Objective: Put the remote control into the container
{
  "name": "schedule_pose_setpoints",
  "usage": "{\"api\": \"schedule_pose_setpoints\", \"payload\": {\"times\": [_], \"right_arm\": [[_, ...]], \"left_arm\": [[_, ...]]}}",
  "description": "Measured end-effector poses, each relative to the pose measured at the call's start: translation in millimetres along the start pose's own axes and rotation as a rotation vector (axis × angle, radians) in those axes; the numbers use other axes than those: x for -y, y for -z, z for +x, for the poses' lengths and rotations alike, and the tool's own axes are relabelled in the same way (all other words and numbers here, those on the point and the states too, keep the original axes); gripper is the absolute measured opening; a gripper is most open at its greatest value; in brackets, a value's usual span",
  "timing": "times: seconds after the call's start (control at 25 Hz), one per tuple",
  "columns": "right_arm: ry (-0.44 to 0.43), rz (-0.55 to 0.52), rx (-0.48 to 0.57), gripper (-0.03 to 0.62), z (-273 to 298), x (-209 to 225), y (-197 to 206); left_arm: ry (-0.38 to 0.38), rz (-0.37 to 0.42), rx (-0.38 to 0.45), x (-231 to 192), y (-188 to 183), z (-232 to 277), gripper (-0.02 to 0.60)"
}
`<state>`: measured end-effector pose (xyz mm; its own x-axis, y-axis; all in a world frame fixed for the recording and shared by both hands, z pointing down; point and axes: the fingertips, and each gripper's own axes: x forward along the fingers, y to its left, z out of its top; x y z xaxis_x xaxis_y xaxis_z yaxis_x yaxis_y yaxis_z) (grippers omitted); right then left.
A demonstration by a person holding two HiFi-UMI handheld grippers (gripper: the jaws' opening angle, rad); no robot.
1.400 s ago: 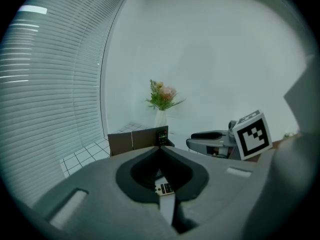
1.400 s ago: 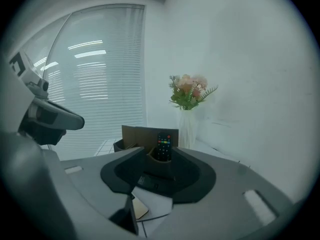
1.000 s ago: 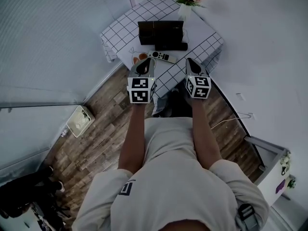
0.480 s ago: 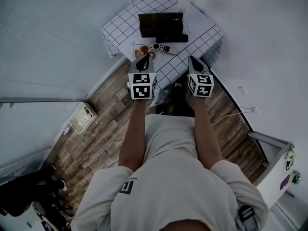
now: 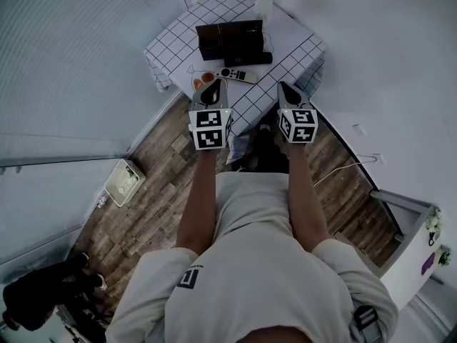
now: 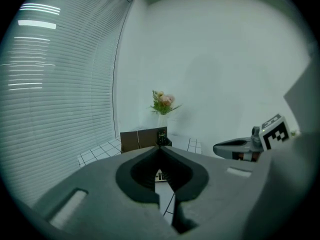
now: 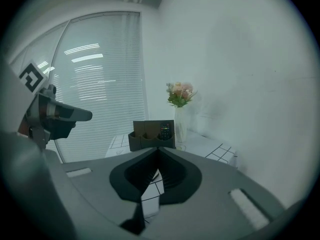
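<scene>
— Both pairs of jaws, how do they stand?
— The left gripper [image 5: 213,86] has its jaws pressed together with nothing between them. The right gripper [image 5: 284,89] is closed and empty too. The two are held side by side, well apart, at the near edge of the table [image 5: 168,48].
— Where is the remote control [image 5: 236,75]?
— It lies flat on the checked cloth near that edge, between the two grippers' lines and beyond their tips. The container [image 5: 227,38] stands behind it, not touching.
— What borders the sides?
— The blinds [image 5: 71,48] are on the left and a bare wall [image 5: 385,48] on the right. A vase [image 5: 263,4] stands at the far corner.
</scene>
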<state>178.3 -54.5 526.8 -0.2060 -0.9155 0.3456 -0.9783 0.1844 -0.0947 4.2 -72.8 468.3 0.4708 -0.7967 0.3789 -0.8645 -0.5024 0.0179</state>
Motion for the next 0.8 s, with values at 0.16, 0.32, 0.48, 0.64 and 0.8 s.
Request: {"api": "schedule_pose_setpoints", "payload": {"times": [0.16,0.32,0.48,0.64,0.8], "right_arm": [[-0.064,-0.056,-0.014,0.003,14,-8,-1],[-0.161,-0.122,-0.095,0.003,43,-14,4],[-0.296,-0.231,-0.166,0.003,76,-39,-7],[-0.427,-0.309,-0.17,0.003,104,-63,-17],[-0.505,-0.376,-0.247,0.003,123,-77,-5]], "left_arm": [[-0.012,-0.019,-0.008,-2,5,8,0.003],[-0.045,0.061,-0.049,0,12,21,0.003],[-0.077,0.041,-0.066,-11,2,32,0.003],[-0.107,0.036,-0.074,-21,0,38,0.003],[-0.105,0.058,-0.086,-25,8,46,0.003]]}}
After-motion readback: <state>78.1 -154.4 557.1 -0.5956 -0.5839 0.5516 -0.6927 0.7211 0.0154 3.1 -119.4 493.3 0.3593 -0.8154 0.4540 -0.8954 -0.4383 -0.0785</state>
